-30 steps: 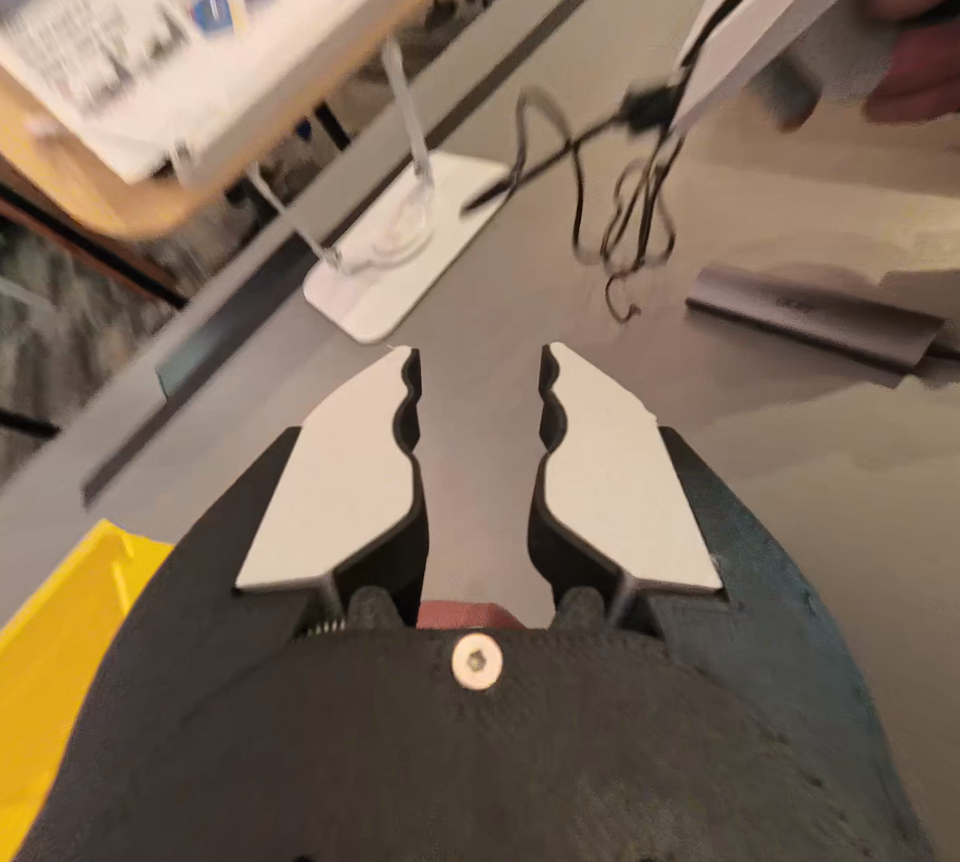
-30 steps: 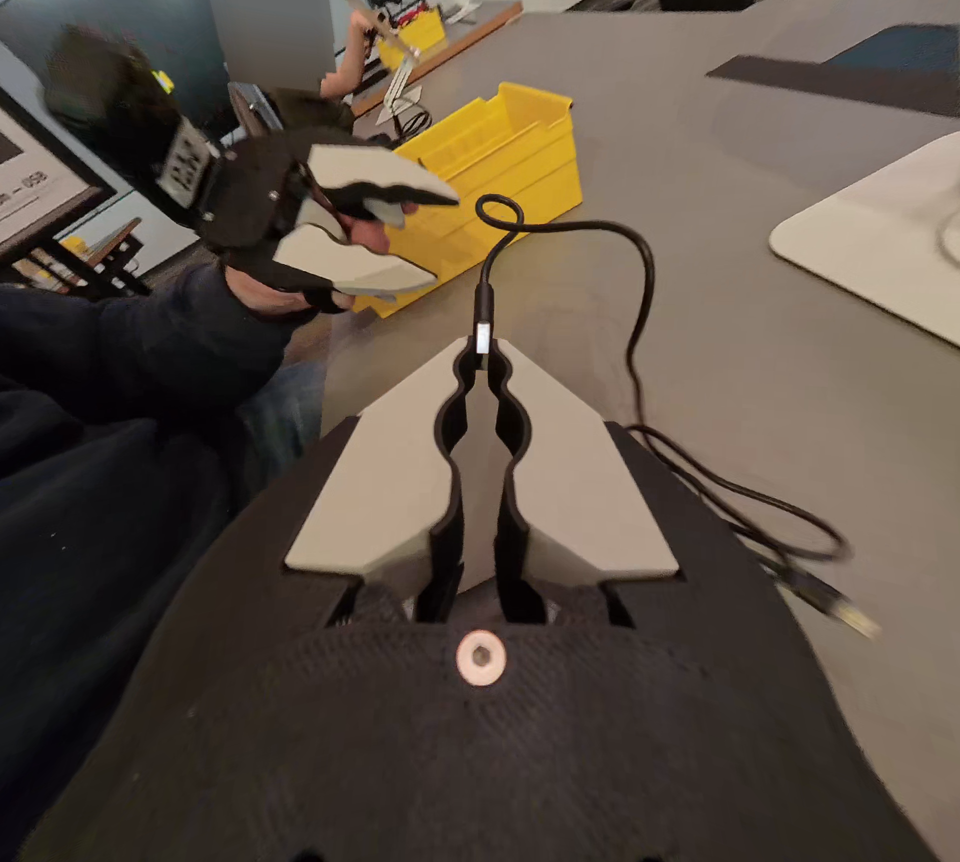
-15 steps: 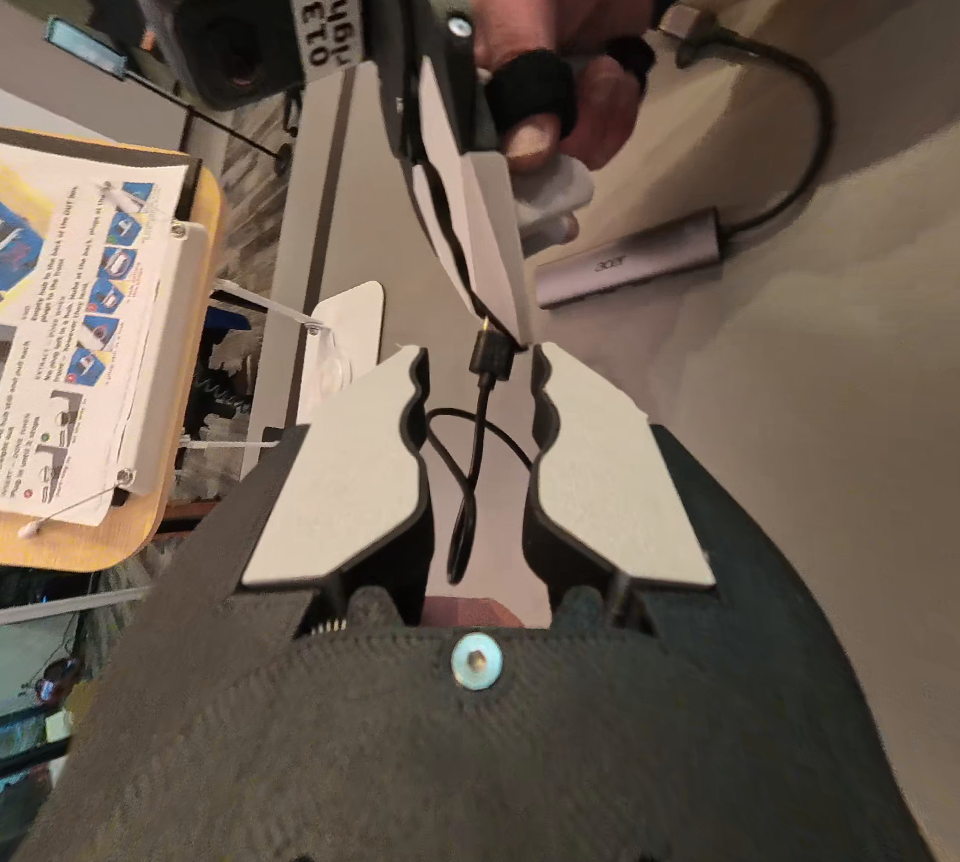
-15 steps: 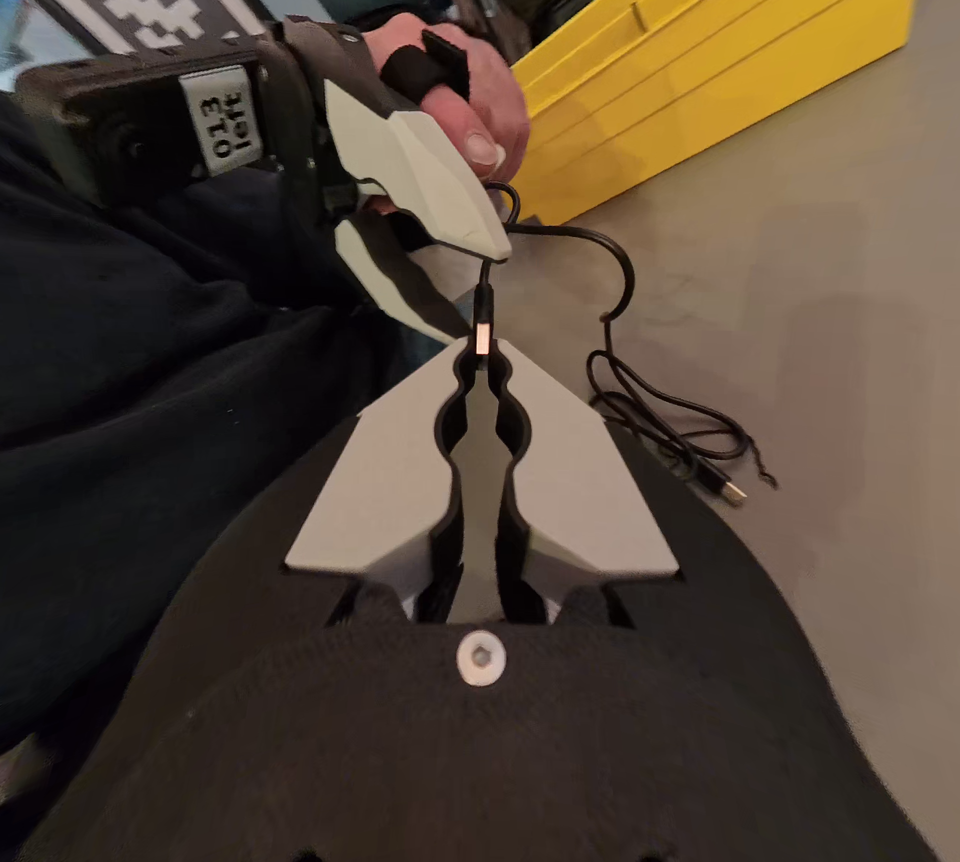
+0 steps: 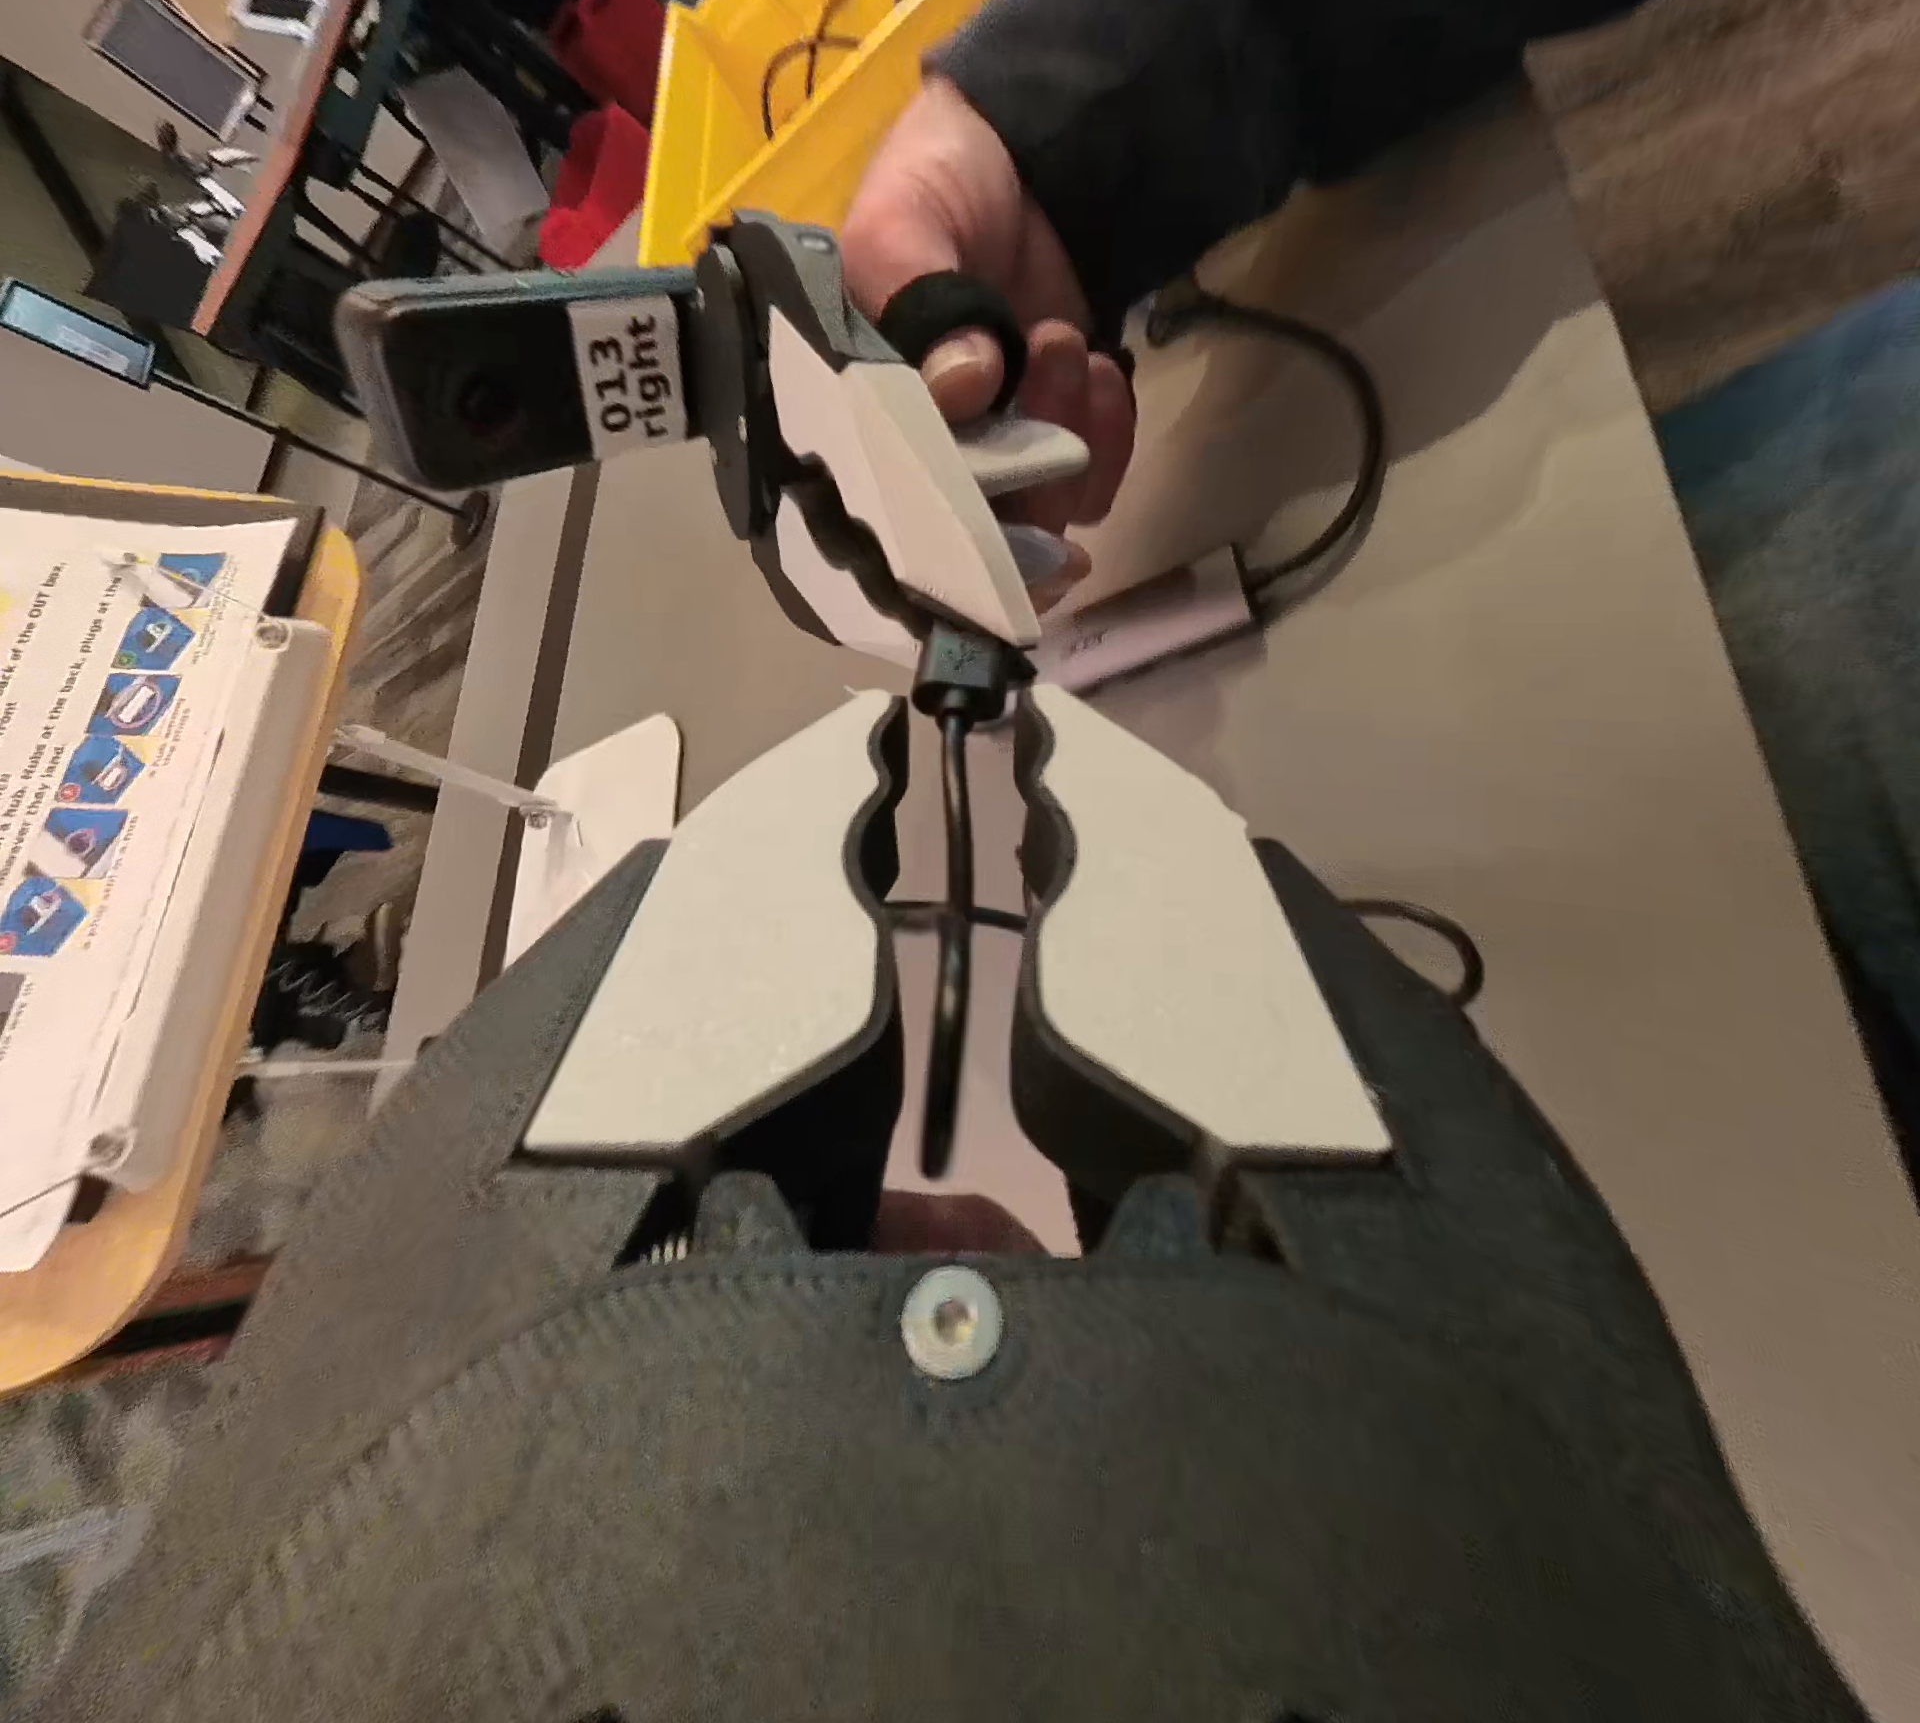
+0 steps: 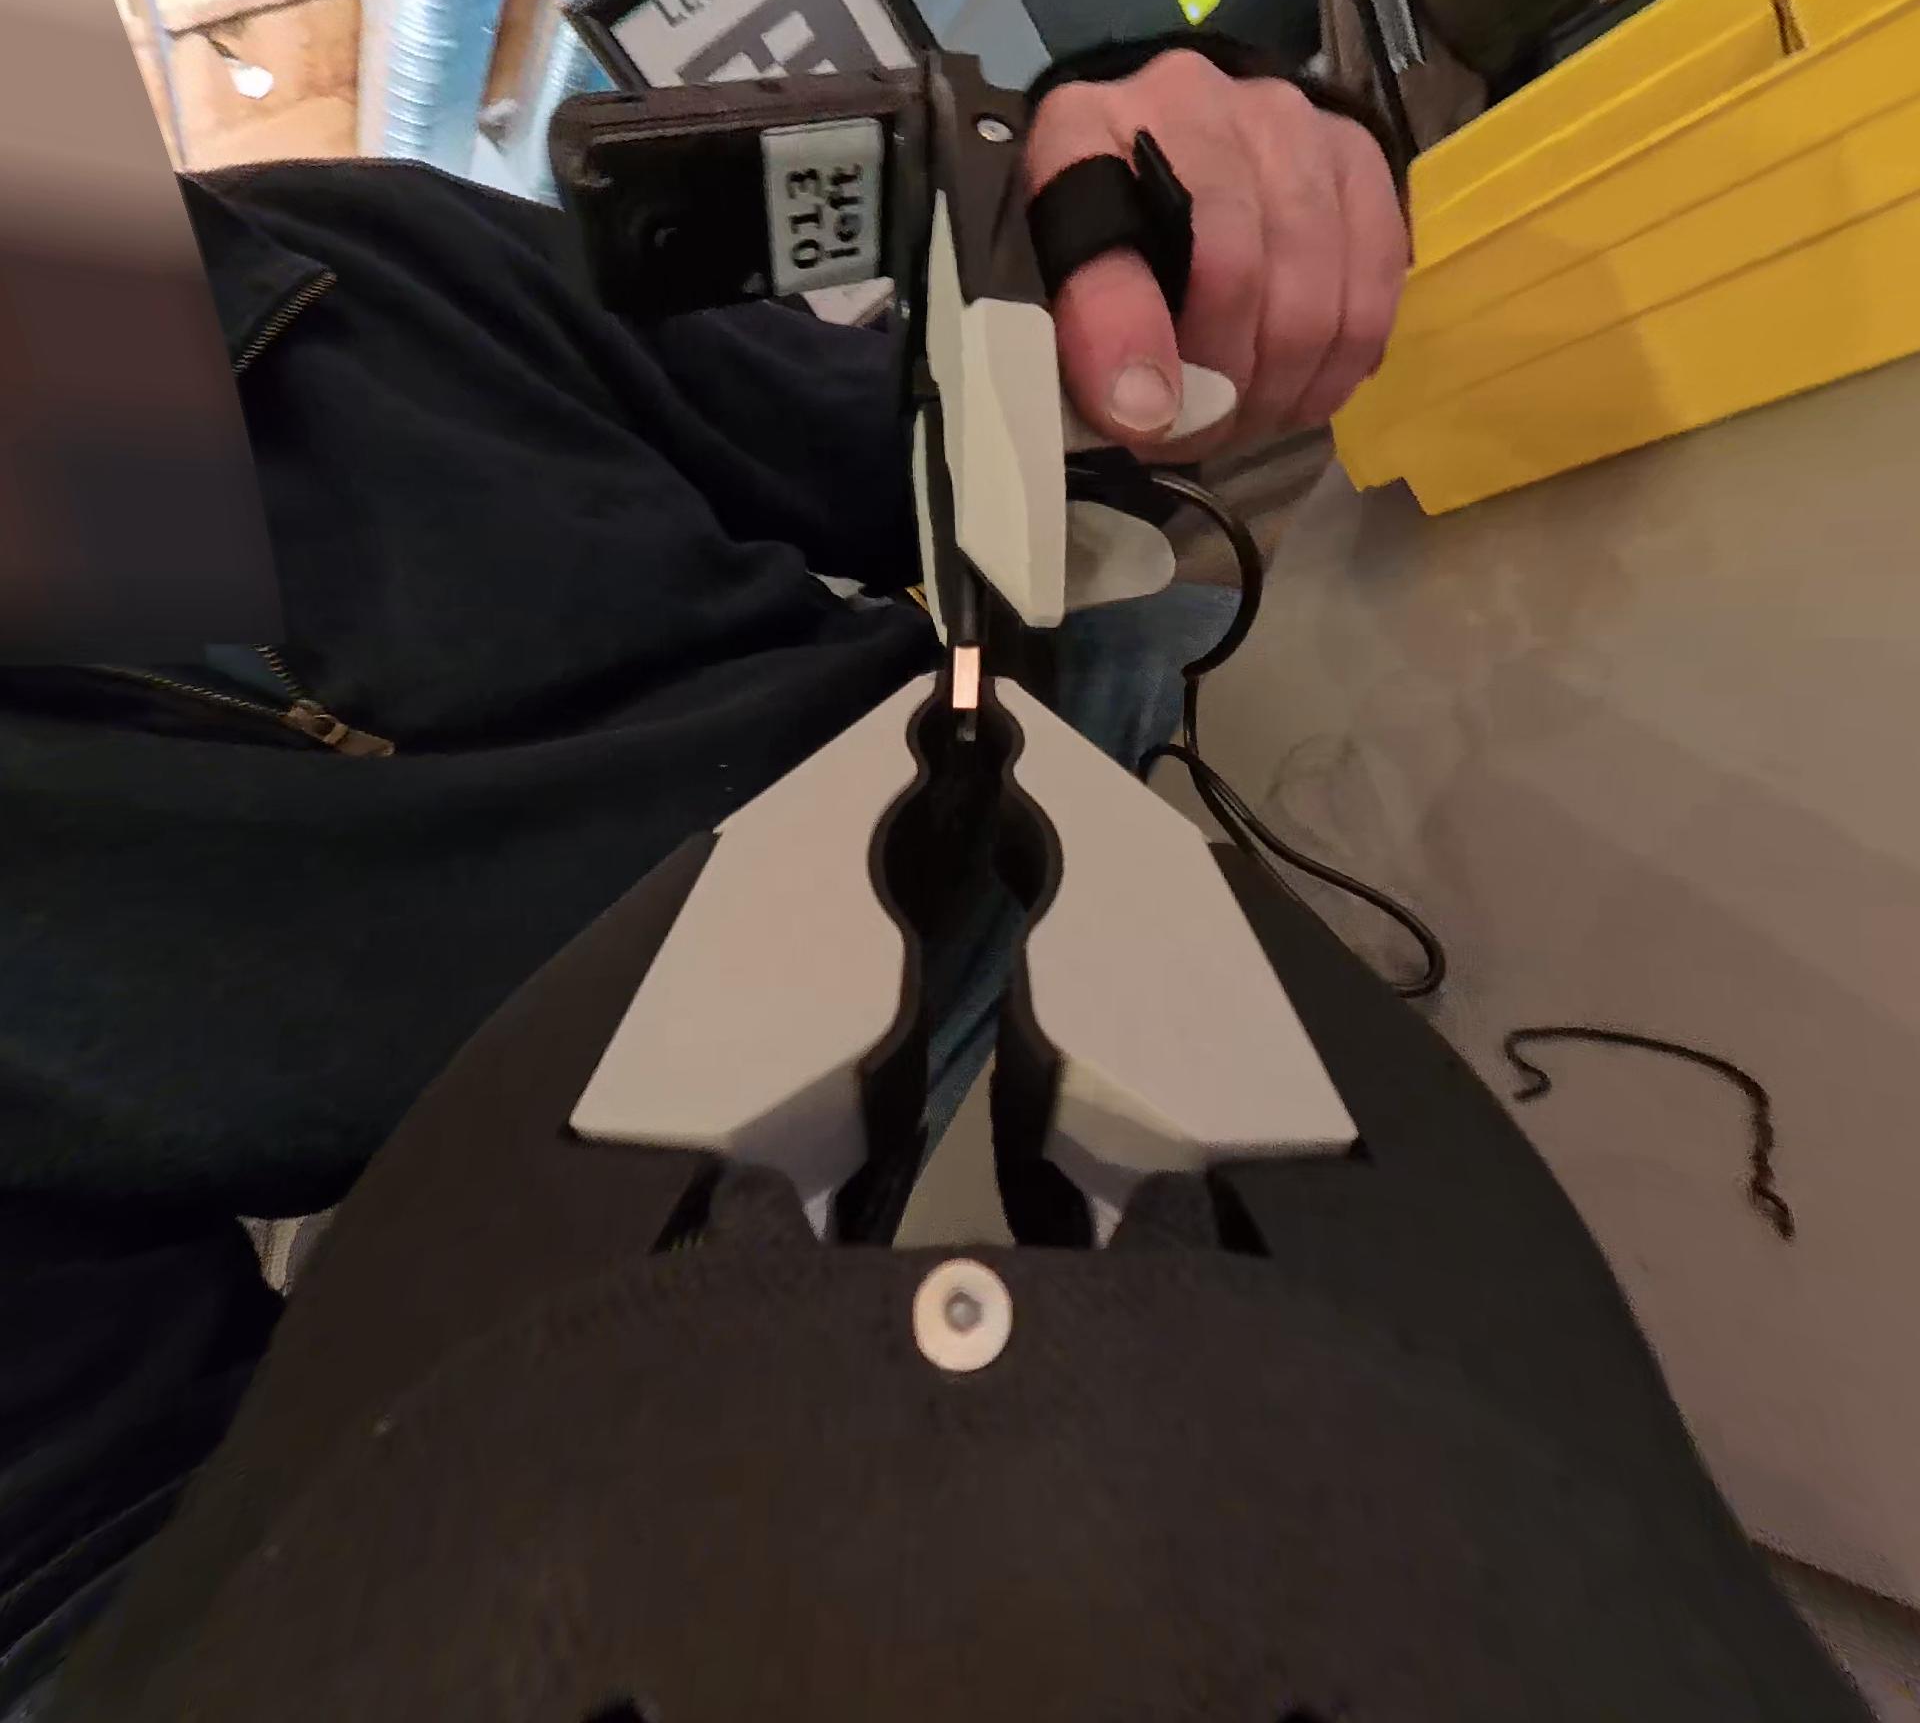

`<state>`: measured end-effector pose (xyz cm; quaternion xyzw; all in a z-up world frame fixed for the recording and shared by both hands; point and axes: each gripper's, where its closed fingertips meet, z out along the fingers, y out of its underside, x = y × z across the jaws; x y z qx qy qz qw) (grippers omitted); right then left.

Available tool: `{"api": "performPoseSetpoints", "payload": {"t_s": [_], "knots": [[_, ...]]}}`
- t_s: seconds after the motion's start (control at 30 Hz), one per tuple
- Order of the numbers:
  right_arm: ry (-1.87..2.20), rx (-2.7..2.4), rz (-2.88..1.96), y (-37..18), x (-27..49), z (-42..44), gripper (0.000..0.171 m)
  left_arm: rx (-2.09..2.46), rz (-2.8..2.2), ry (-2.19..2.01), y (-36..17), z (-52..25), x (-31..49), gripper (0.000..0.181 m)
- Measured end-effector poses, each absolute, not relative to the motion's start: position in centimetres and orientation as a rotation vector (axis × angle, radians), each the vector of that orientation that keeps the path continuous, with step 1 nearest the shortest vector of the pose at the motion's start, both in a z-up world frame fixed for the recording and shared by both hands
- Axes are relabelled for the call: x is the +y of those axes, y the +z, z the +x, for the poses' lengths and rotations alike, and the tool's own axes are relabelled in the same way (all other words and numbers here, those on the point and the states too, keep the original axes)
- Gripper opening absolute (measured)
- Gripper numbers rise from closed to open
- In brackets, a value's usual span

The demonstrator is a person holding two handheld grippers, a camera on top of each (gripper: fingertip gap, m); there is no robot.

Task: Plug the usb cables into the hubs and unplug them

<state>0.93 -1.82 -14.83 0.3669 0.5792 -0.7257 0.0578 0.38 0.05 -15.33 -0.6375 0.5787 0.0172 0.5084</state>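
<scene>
Left wrist view has the left gripper [image 5: 958,712] with its fingers apart, a narrow gap between the tips, and the black usb cable [image 5: 954,884] runs straight down that gap without either finger clearly touching it. The cable's black plug [image 5: 961,657] sits right at the fingertips, and it's pinched by the right gripper [image 5: 971,624], which comes in from above with its fingers clamped on the plug end. Just behind that, the grey hub [image 5: 1153,639] lies flat on the counter [image 5: 1455,842] with its own dark lead looping up and away to the right. Open counter to the right of the hub; on the left it's tighter, with a white stand base [image 5: 613,800] near the counter edge and a sheet of printed instructions on a wooden board [image 5: 125,821] beyond it. A yellow bin [image 5: 790,11] sits at the far end. Right wrist view shows the same meeting head-on: the right gripper's tips [image 6: 966,717] are together on the metal tip of the plug [image 6: 966,674], and the left gripper [image 6: 961,603] comes down from above. The rest of the cable trails loose over bare counter to the right, with a second yellow bin [image 6: 1662,271] farther back, well apart.
</scene>
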Motion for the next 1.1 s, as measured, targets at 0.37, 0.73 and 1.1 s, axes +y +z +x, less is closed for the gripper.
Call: {"api": "performPoseSetpoints", "payload": {"t_s": [0.37,0.73,1.1], "knots": [[-2.269,1.709,0.998,-13.8,-1.9,2.0,0.002,1.190,-1.455,-0.244,-13.4,1.9,-0.6,0.015],[-2.263,1.685,0.988,-14.0,-2.1,2.2,0.002,1.199,-1.447,-0.231,-13.6,2.2,-0.7,0.015],[-2.329,2.311,1.526,-14.4,1.8,-0.6,0.015,0.821,-1.601,-0.448,-12.8,-0.9,1.6,0.015]]}}
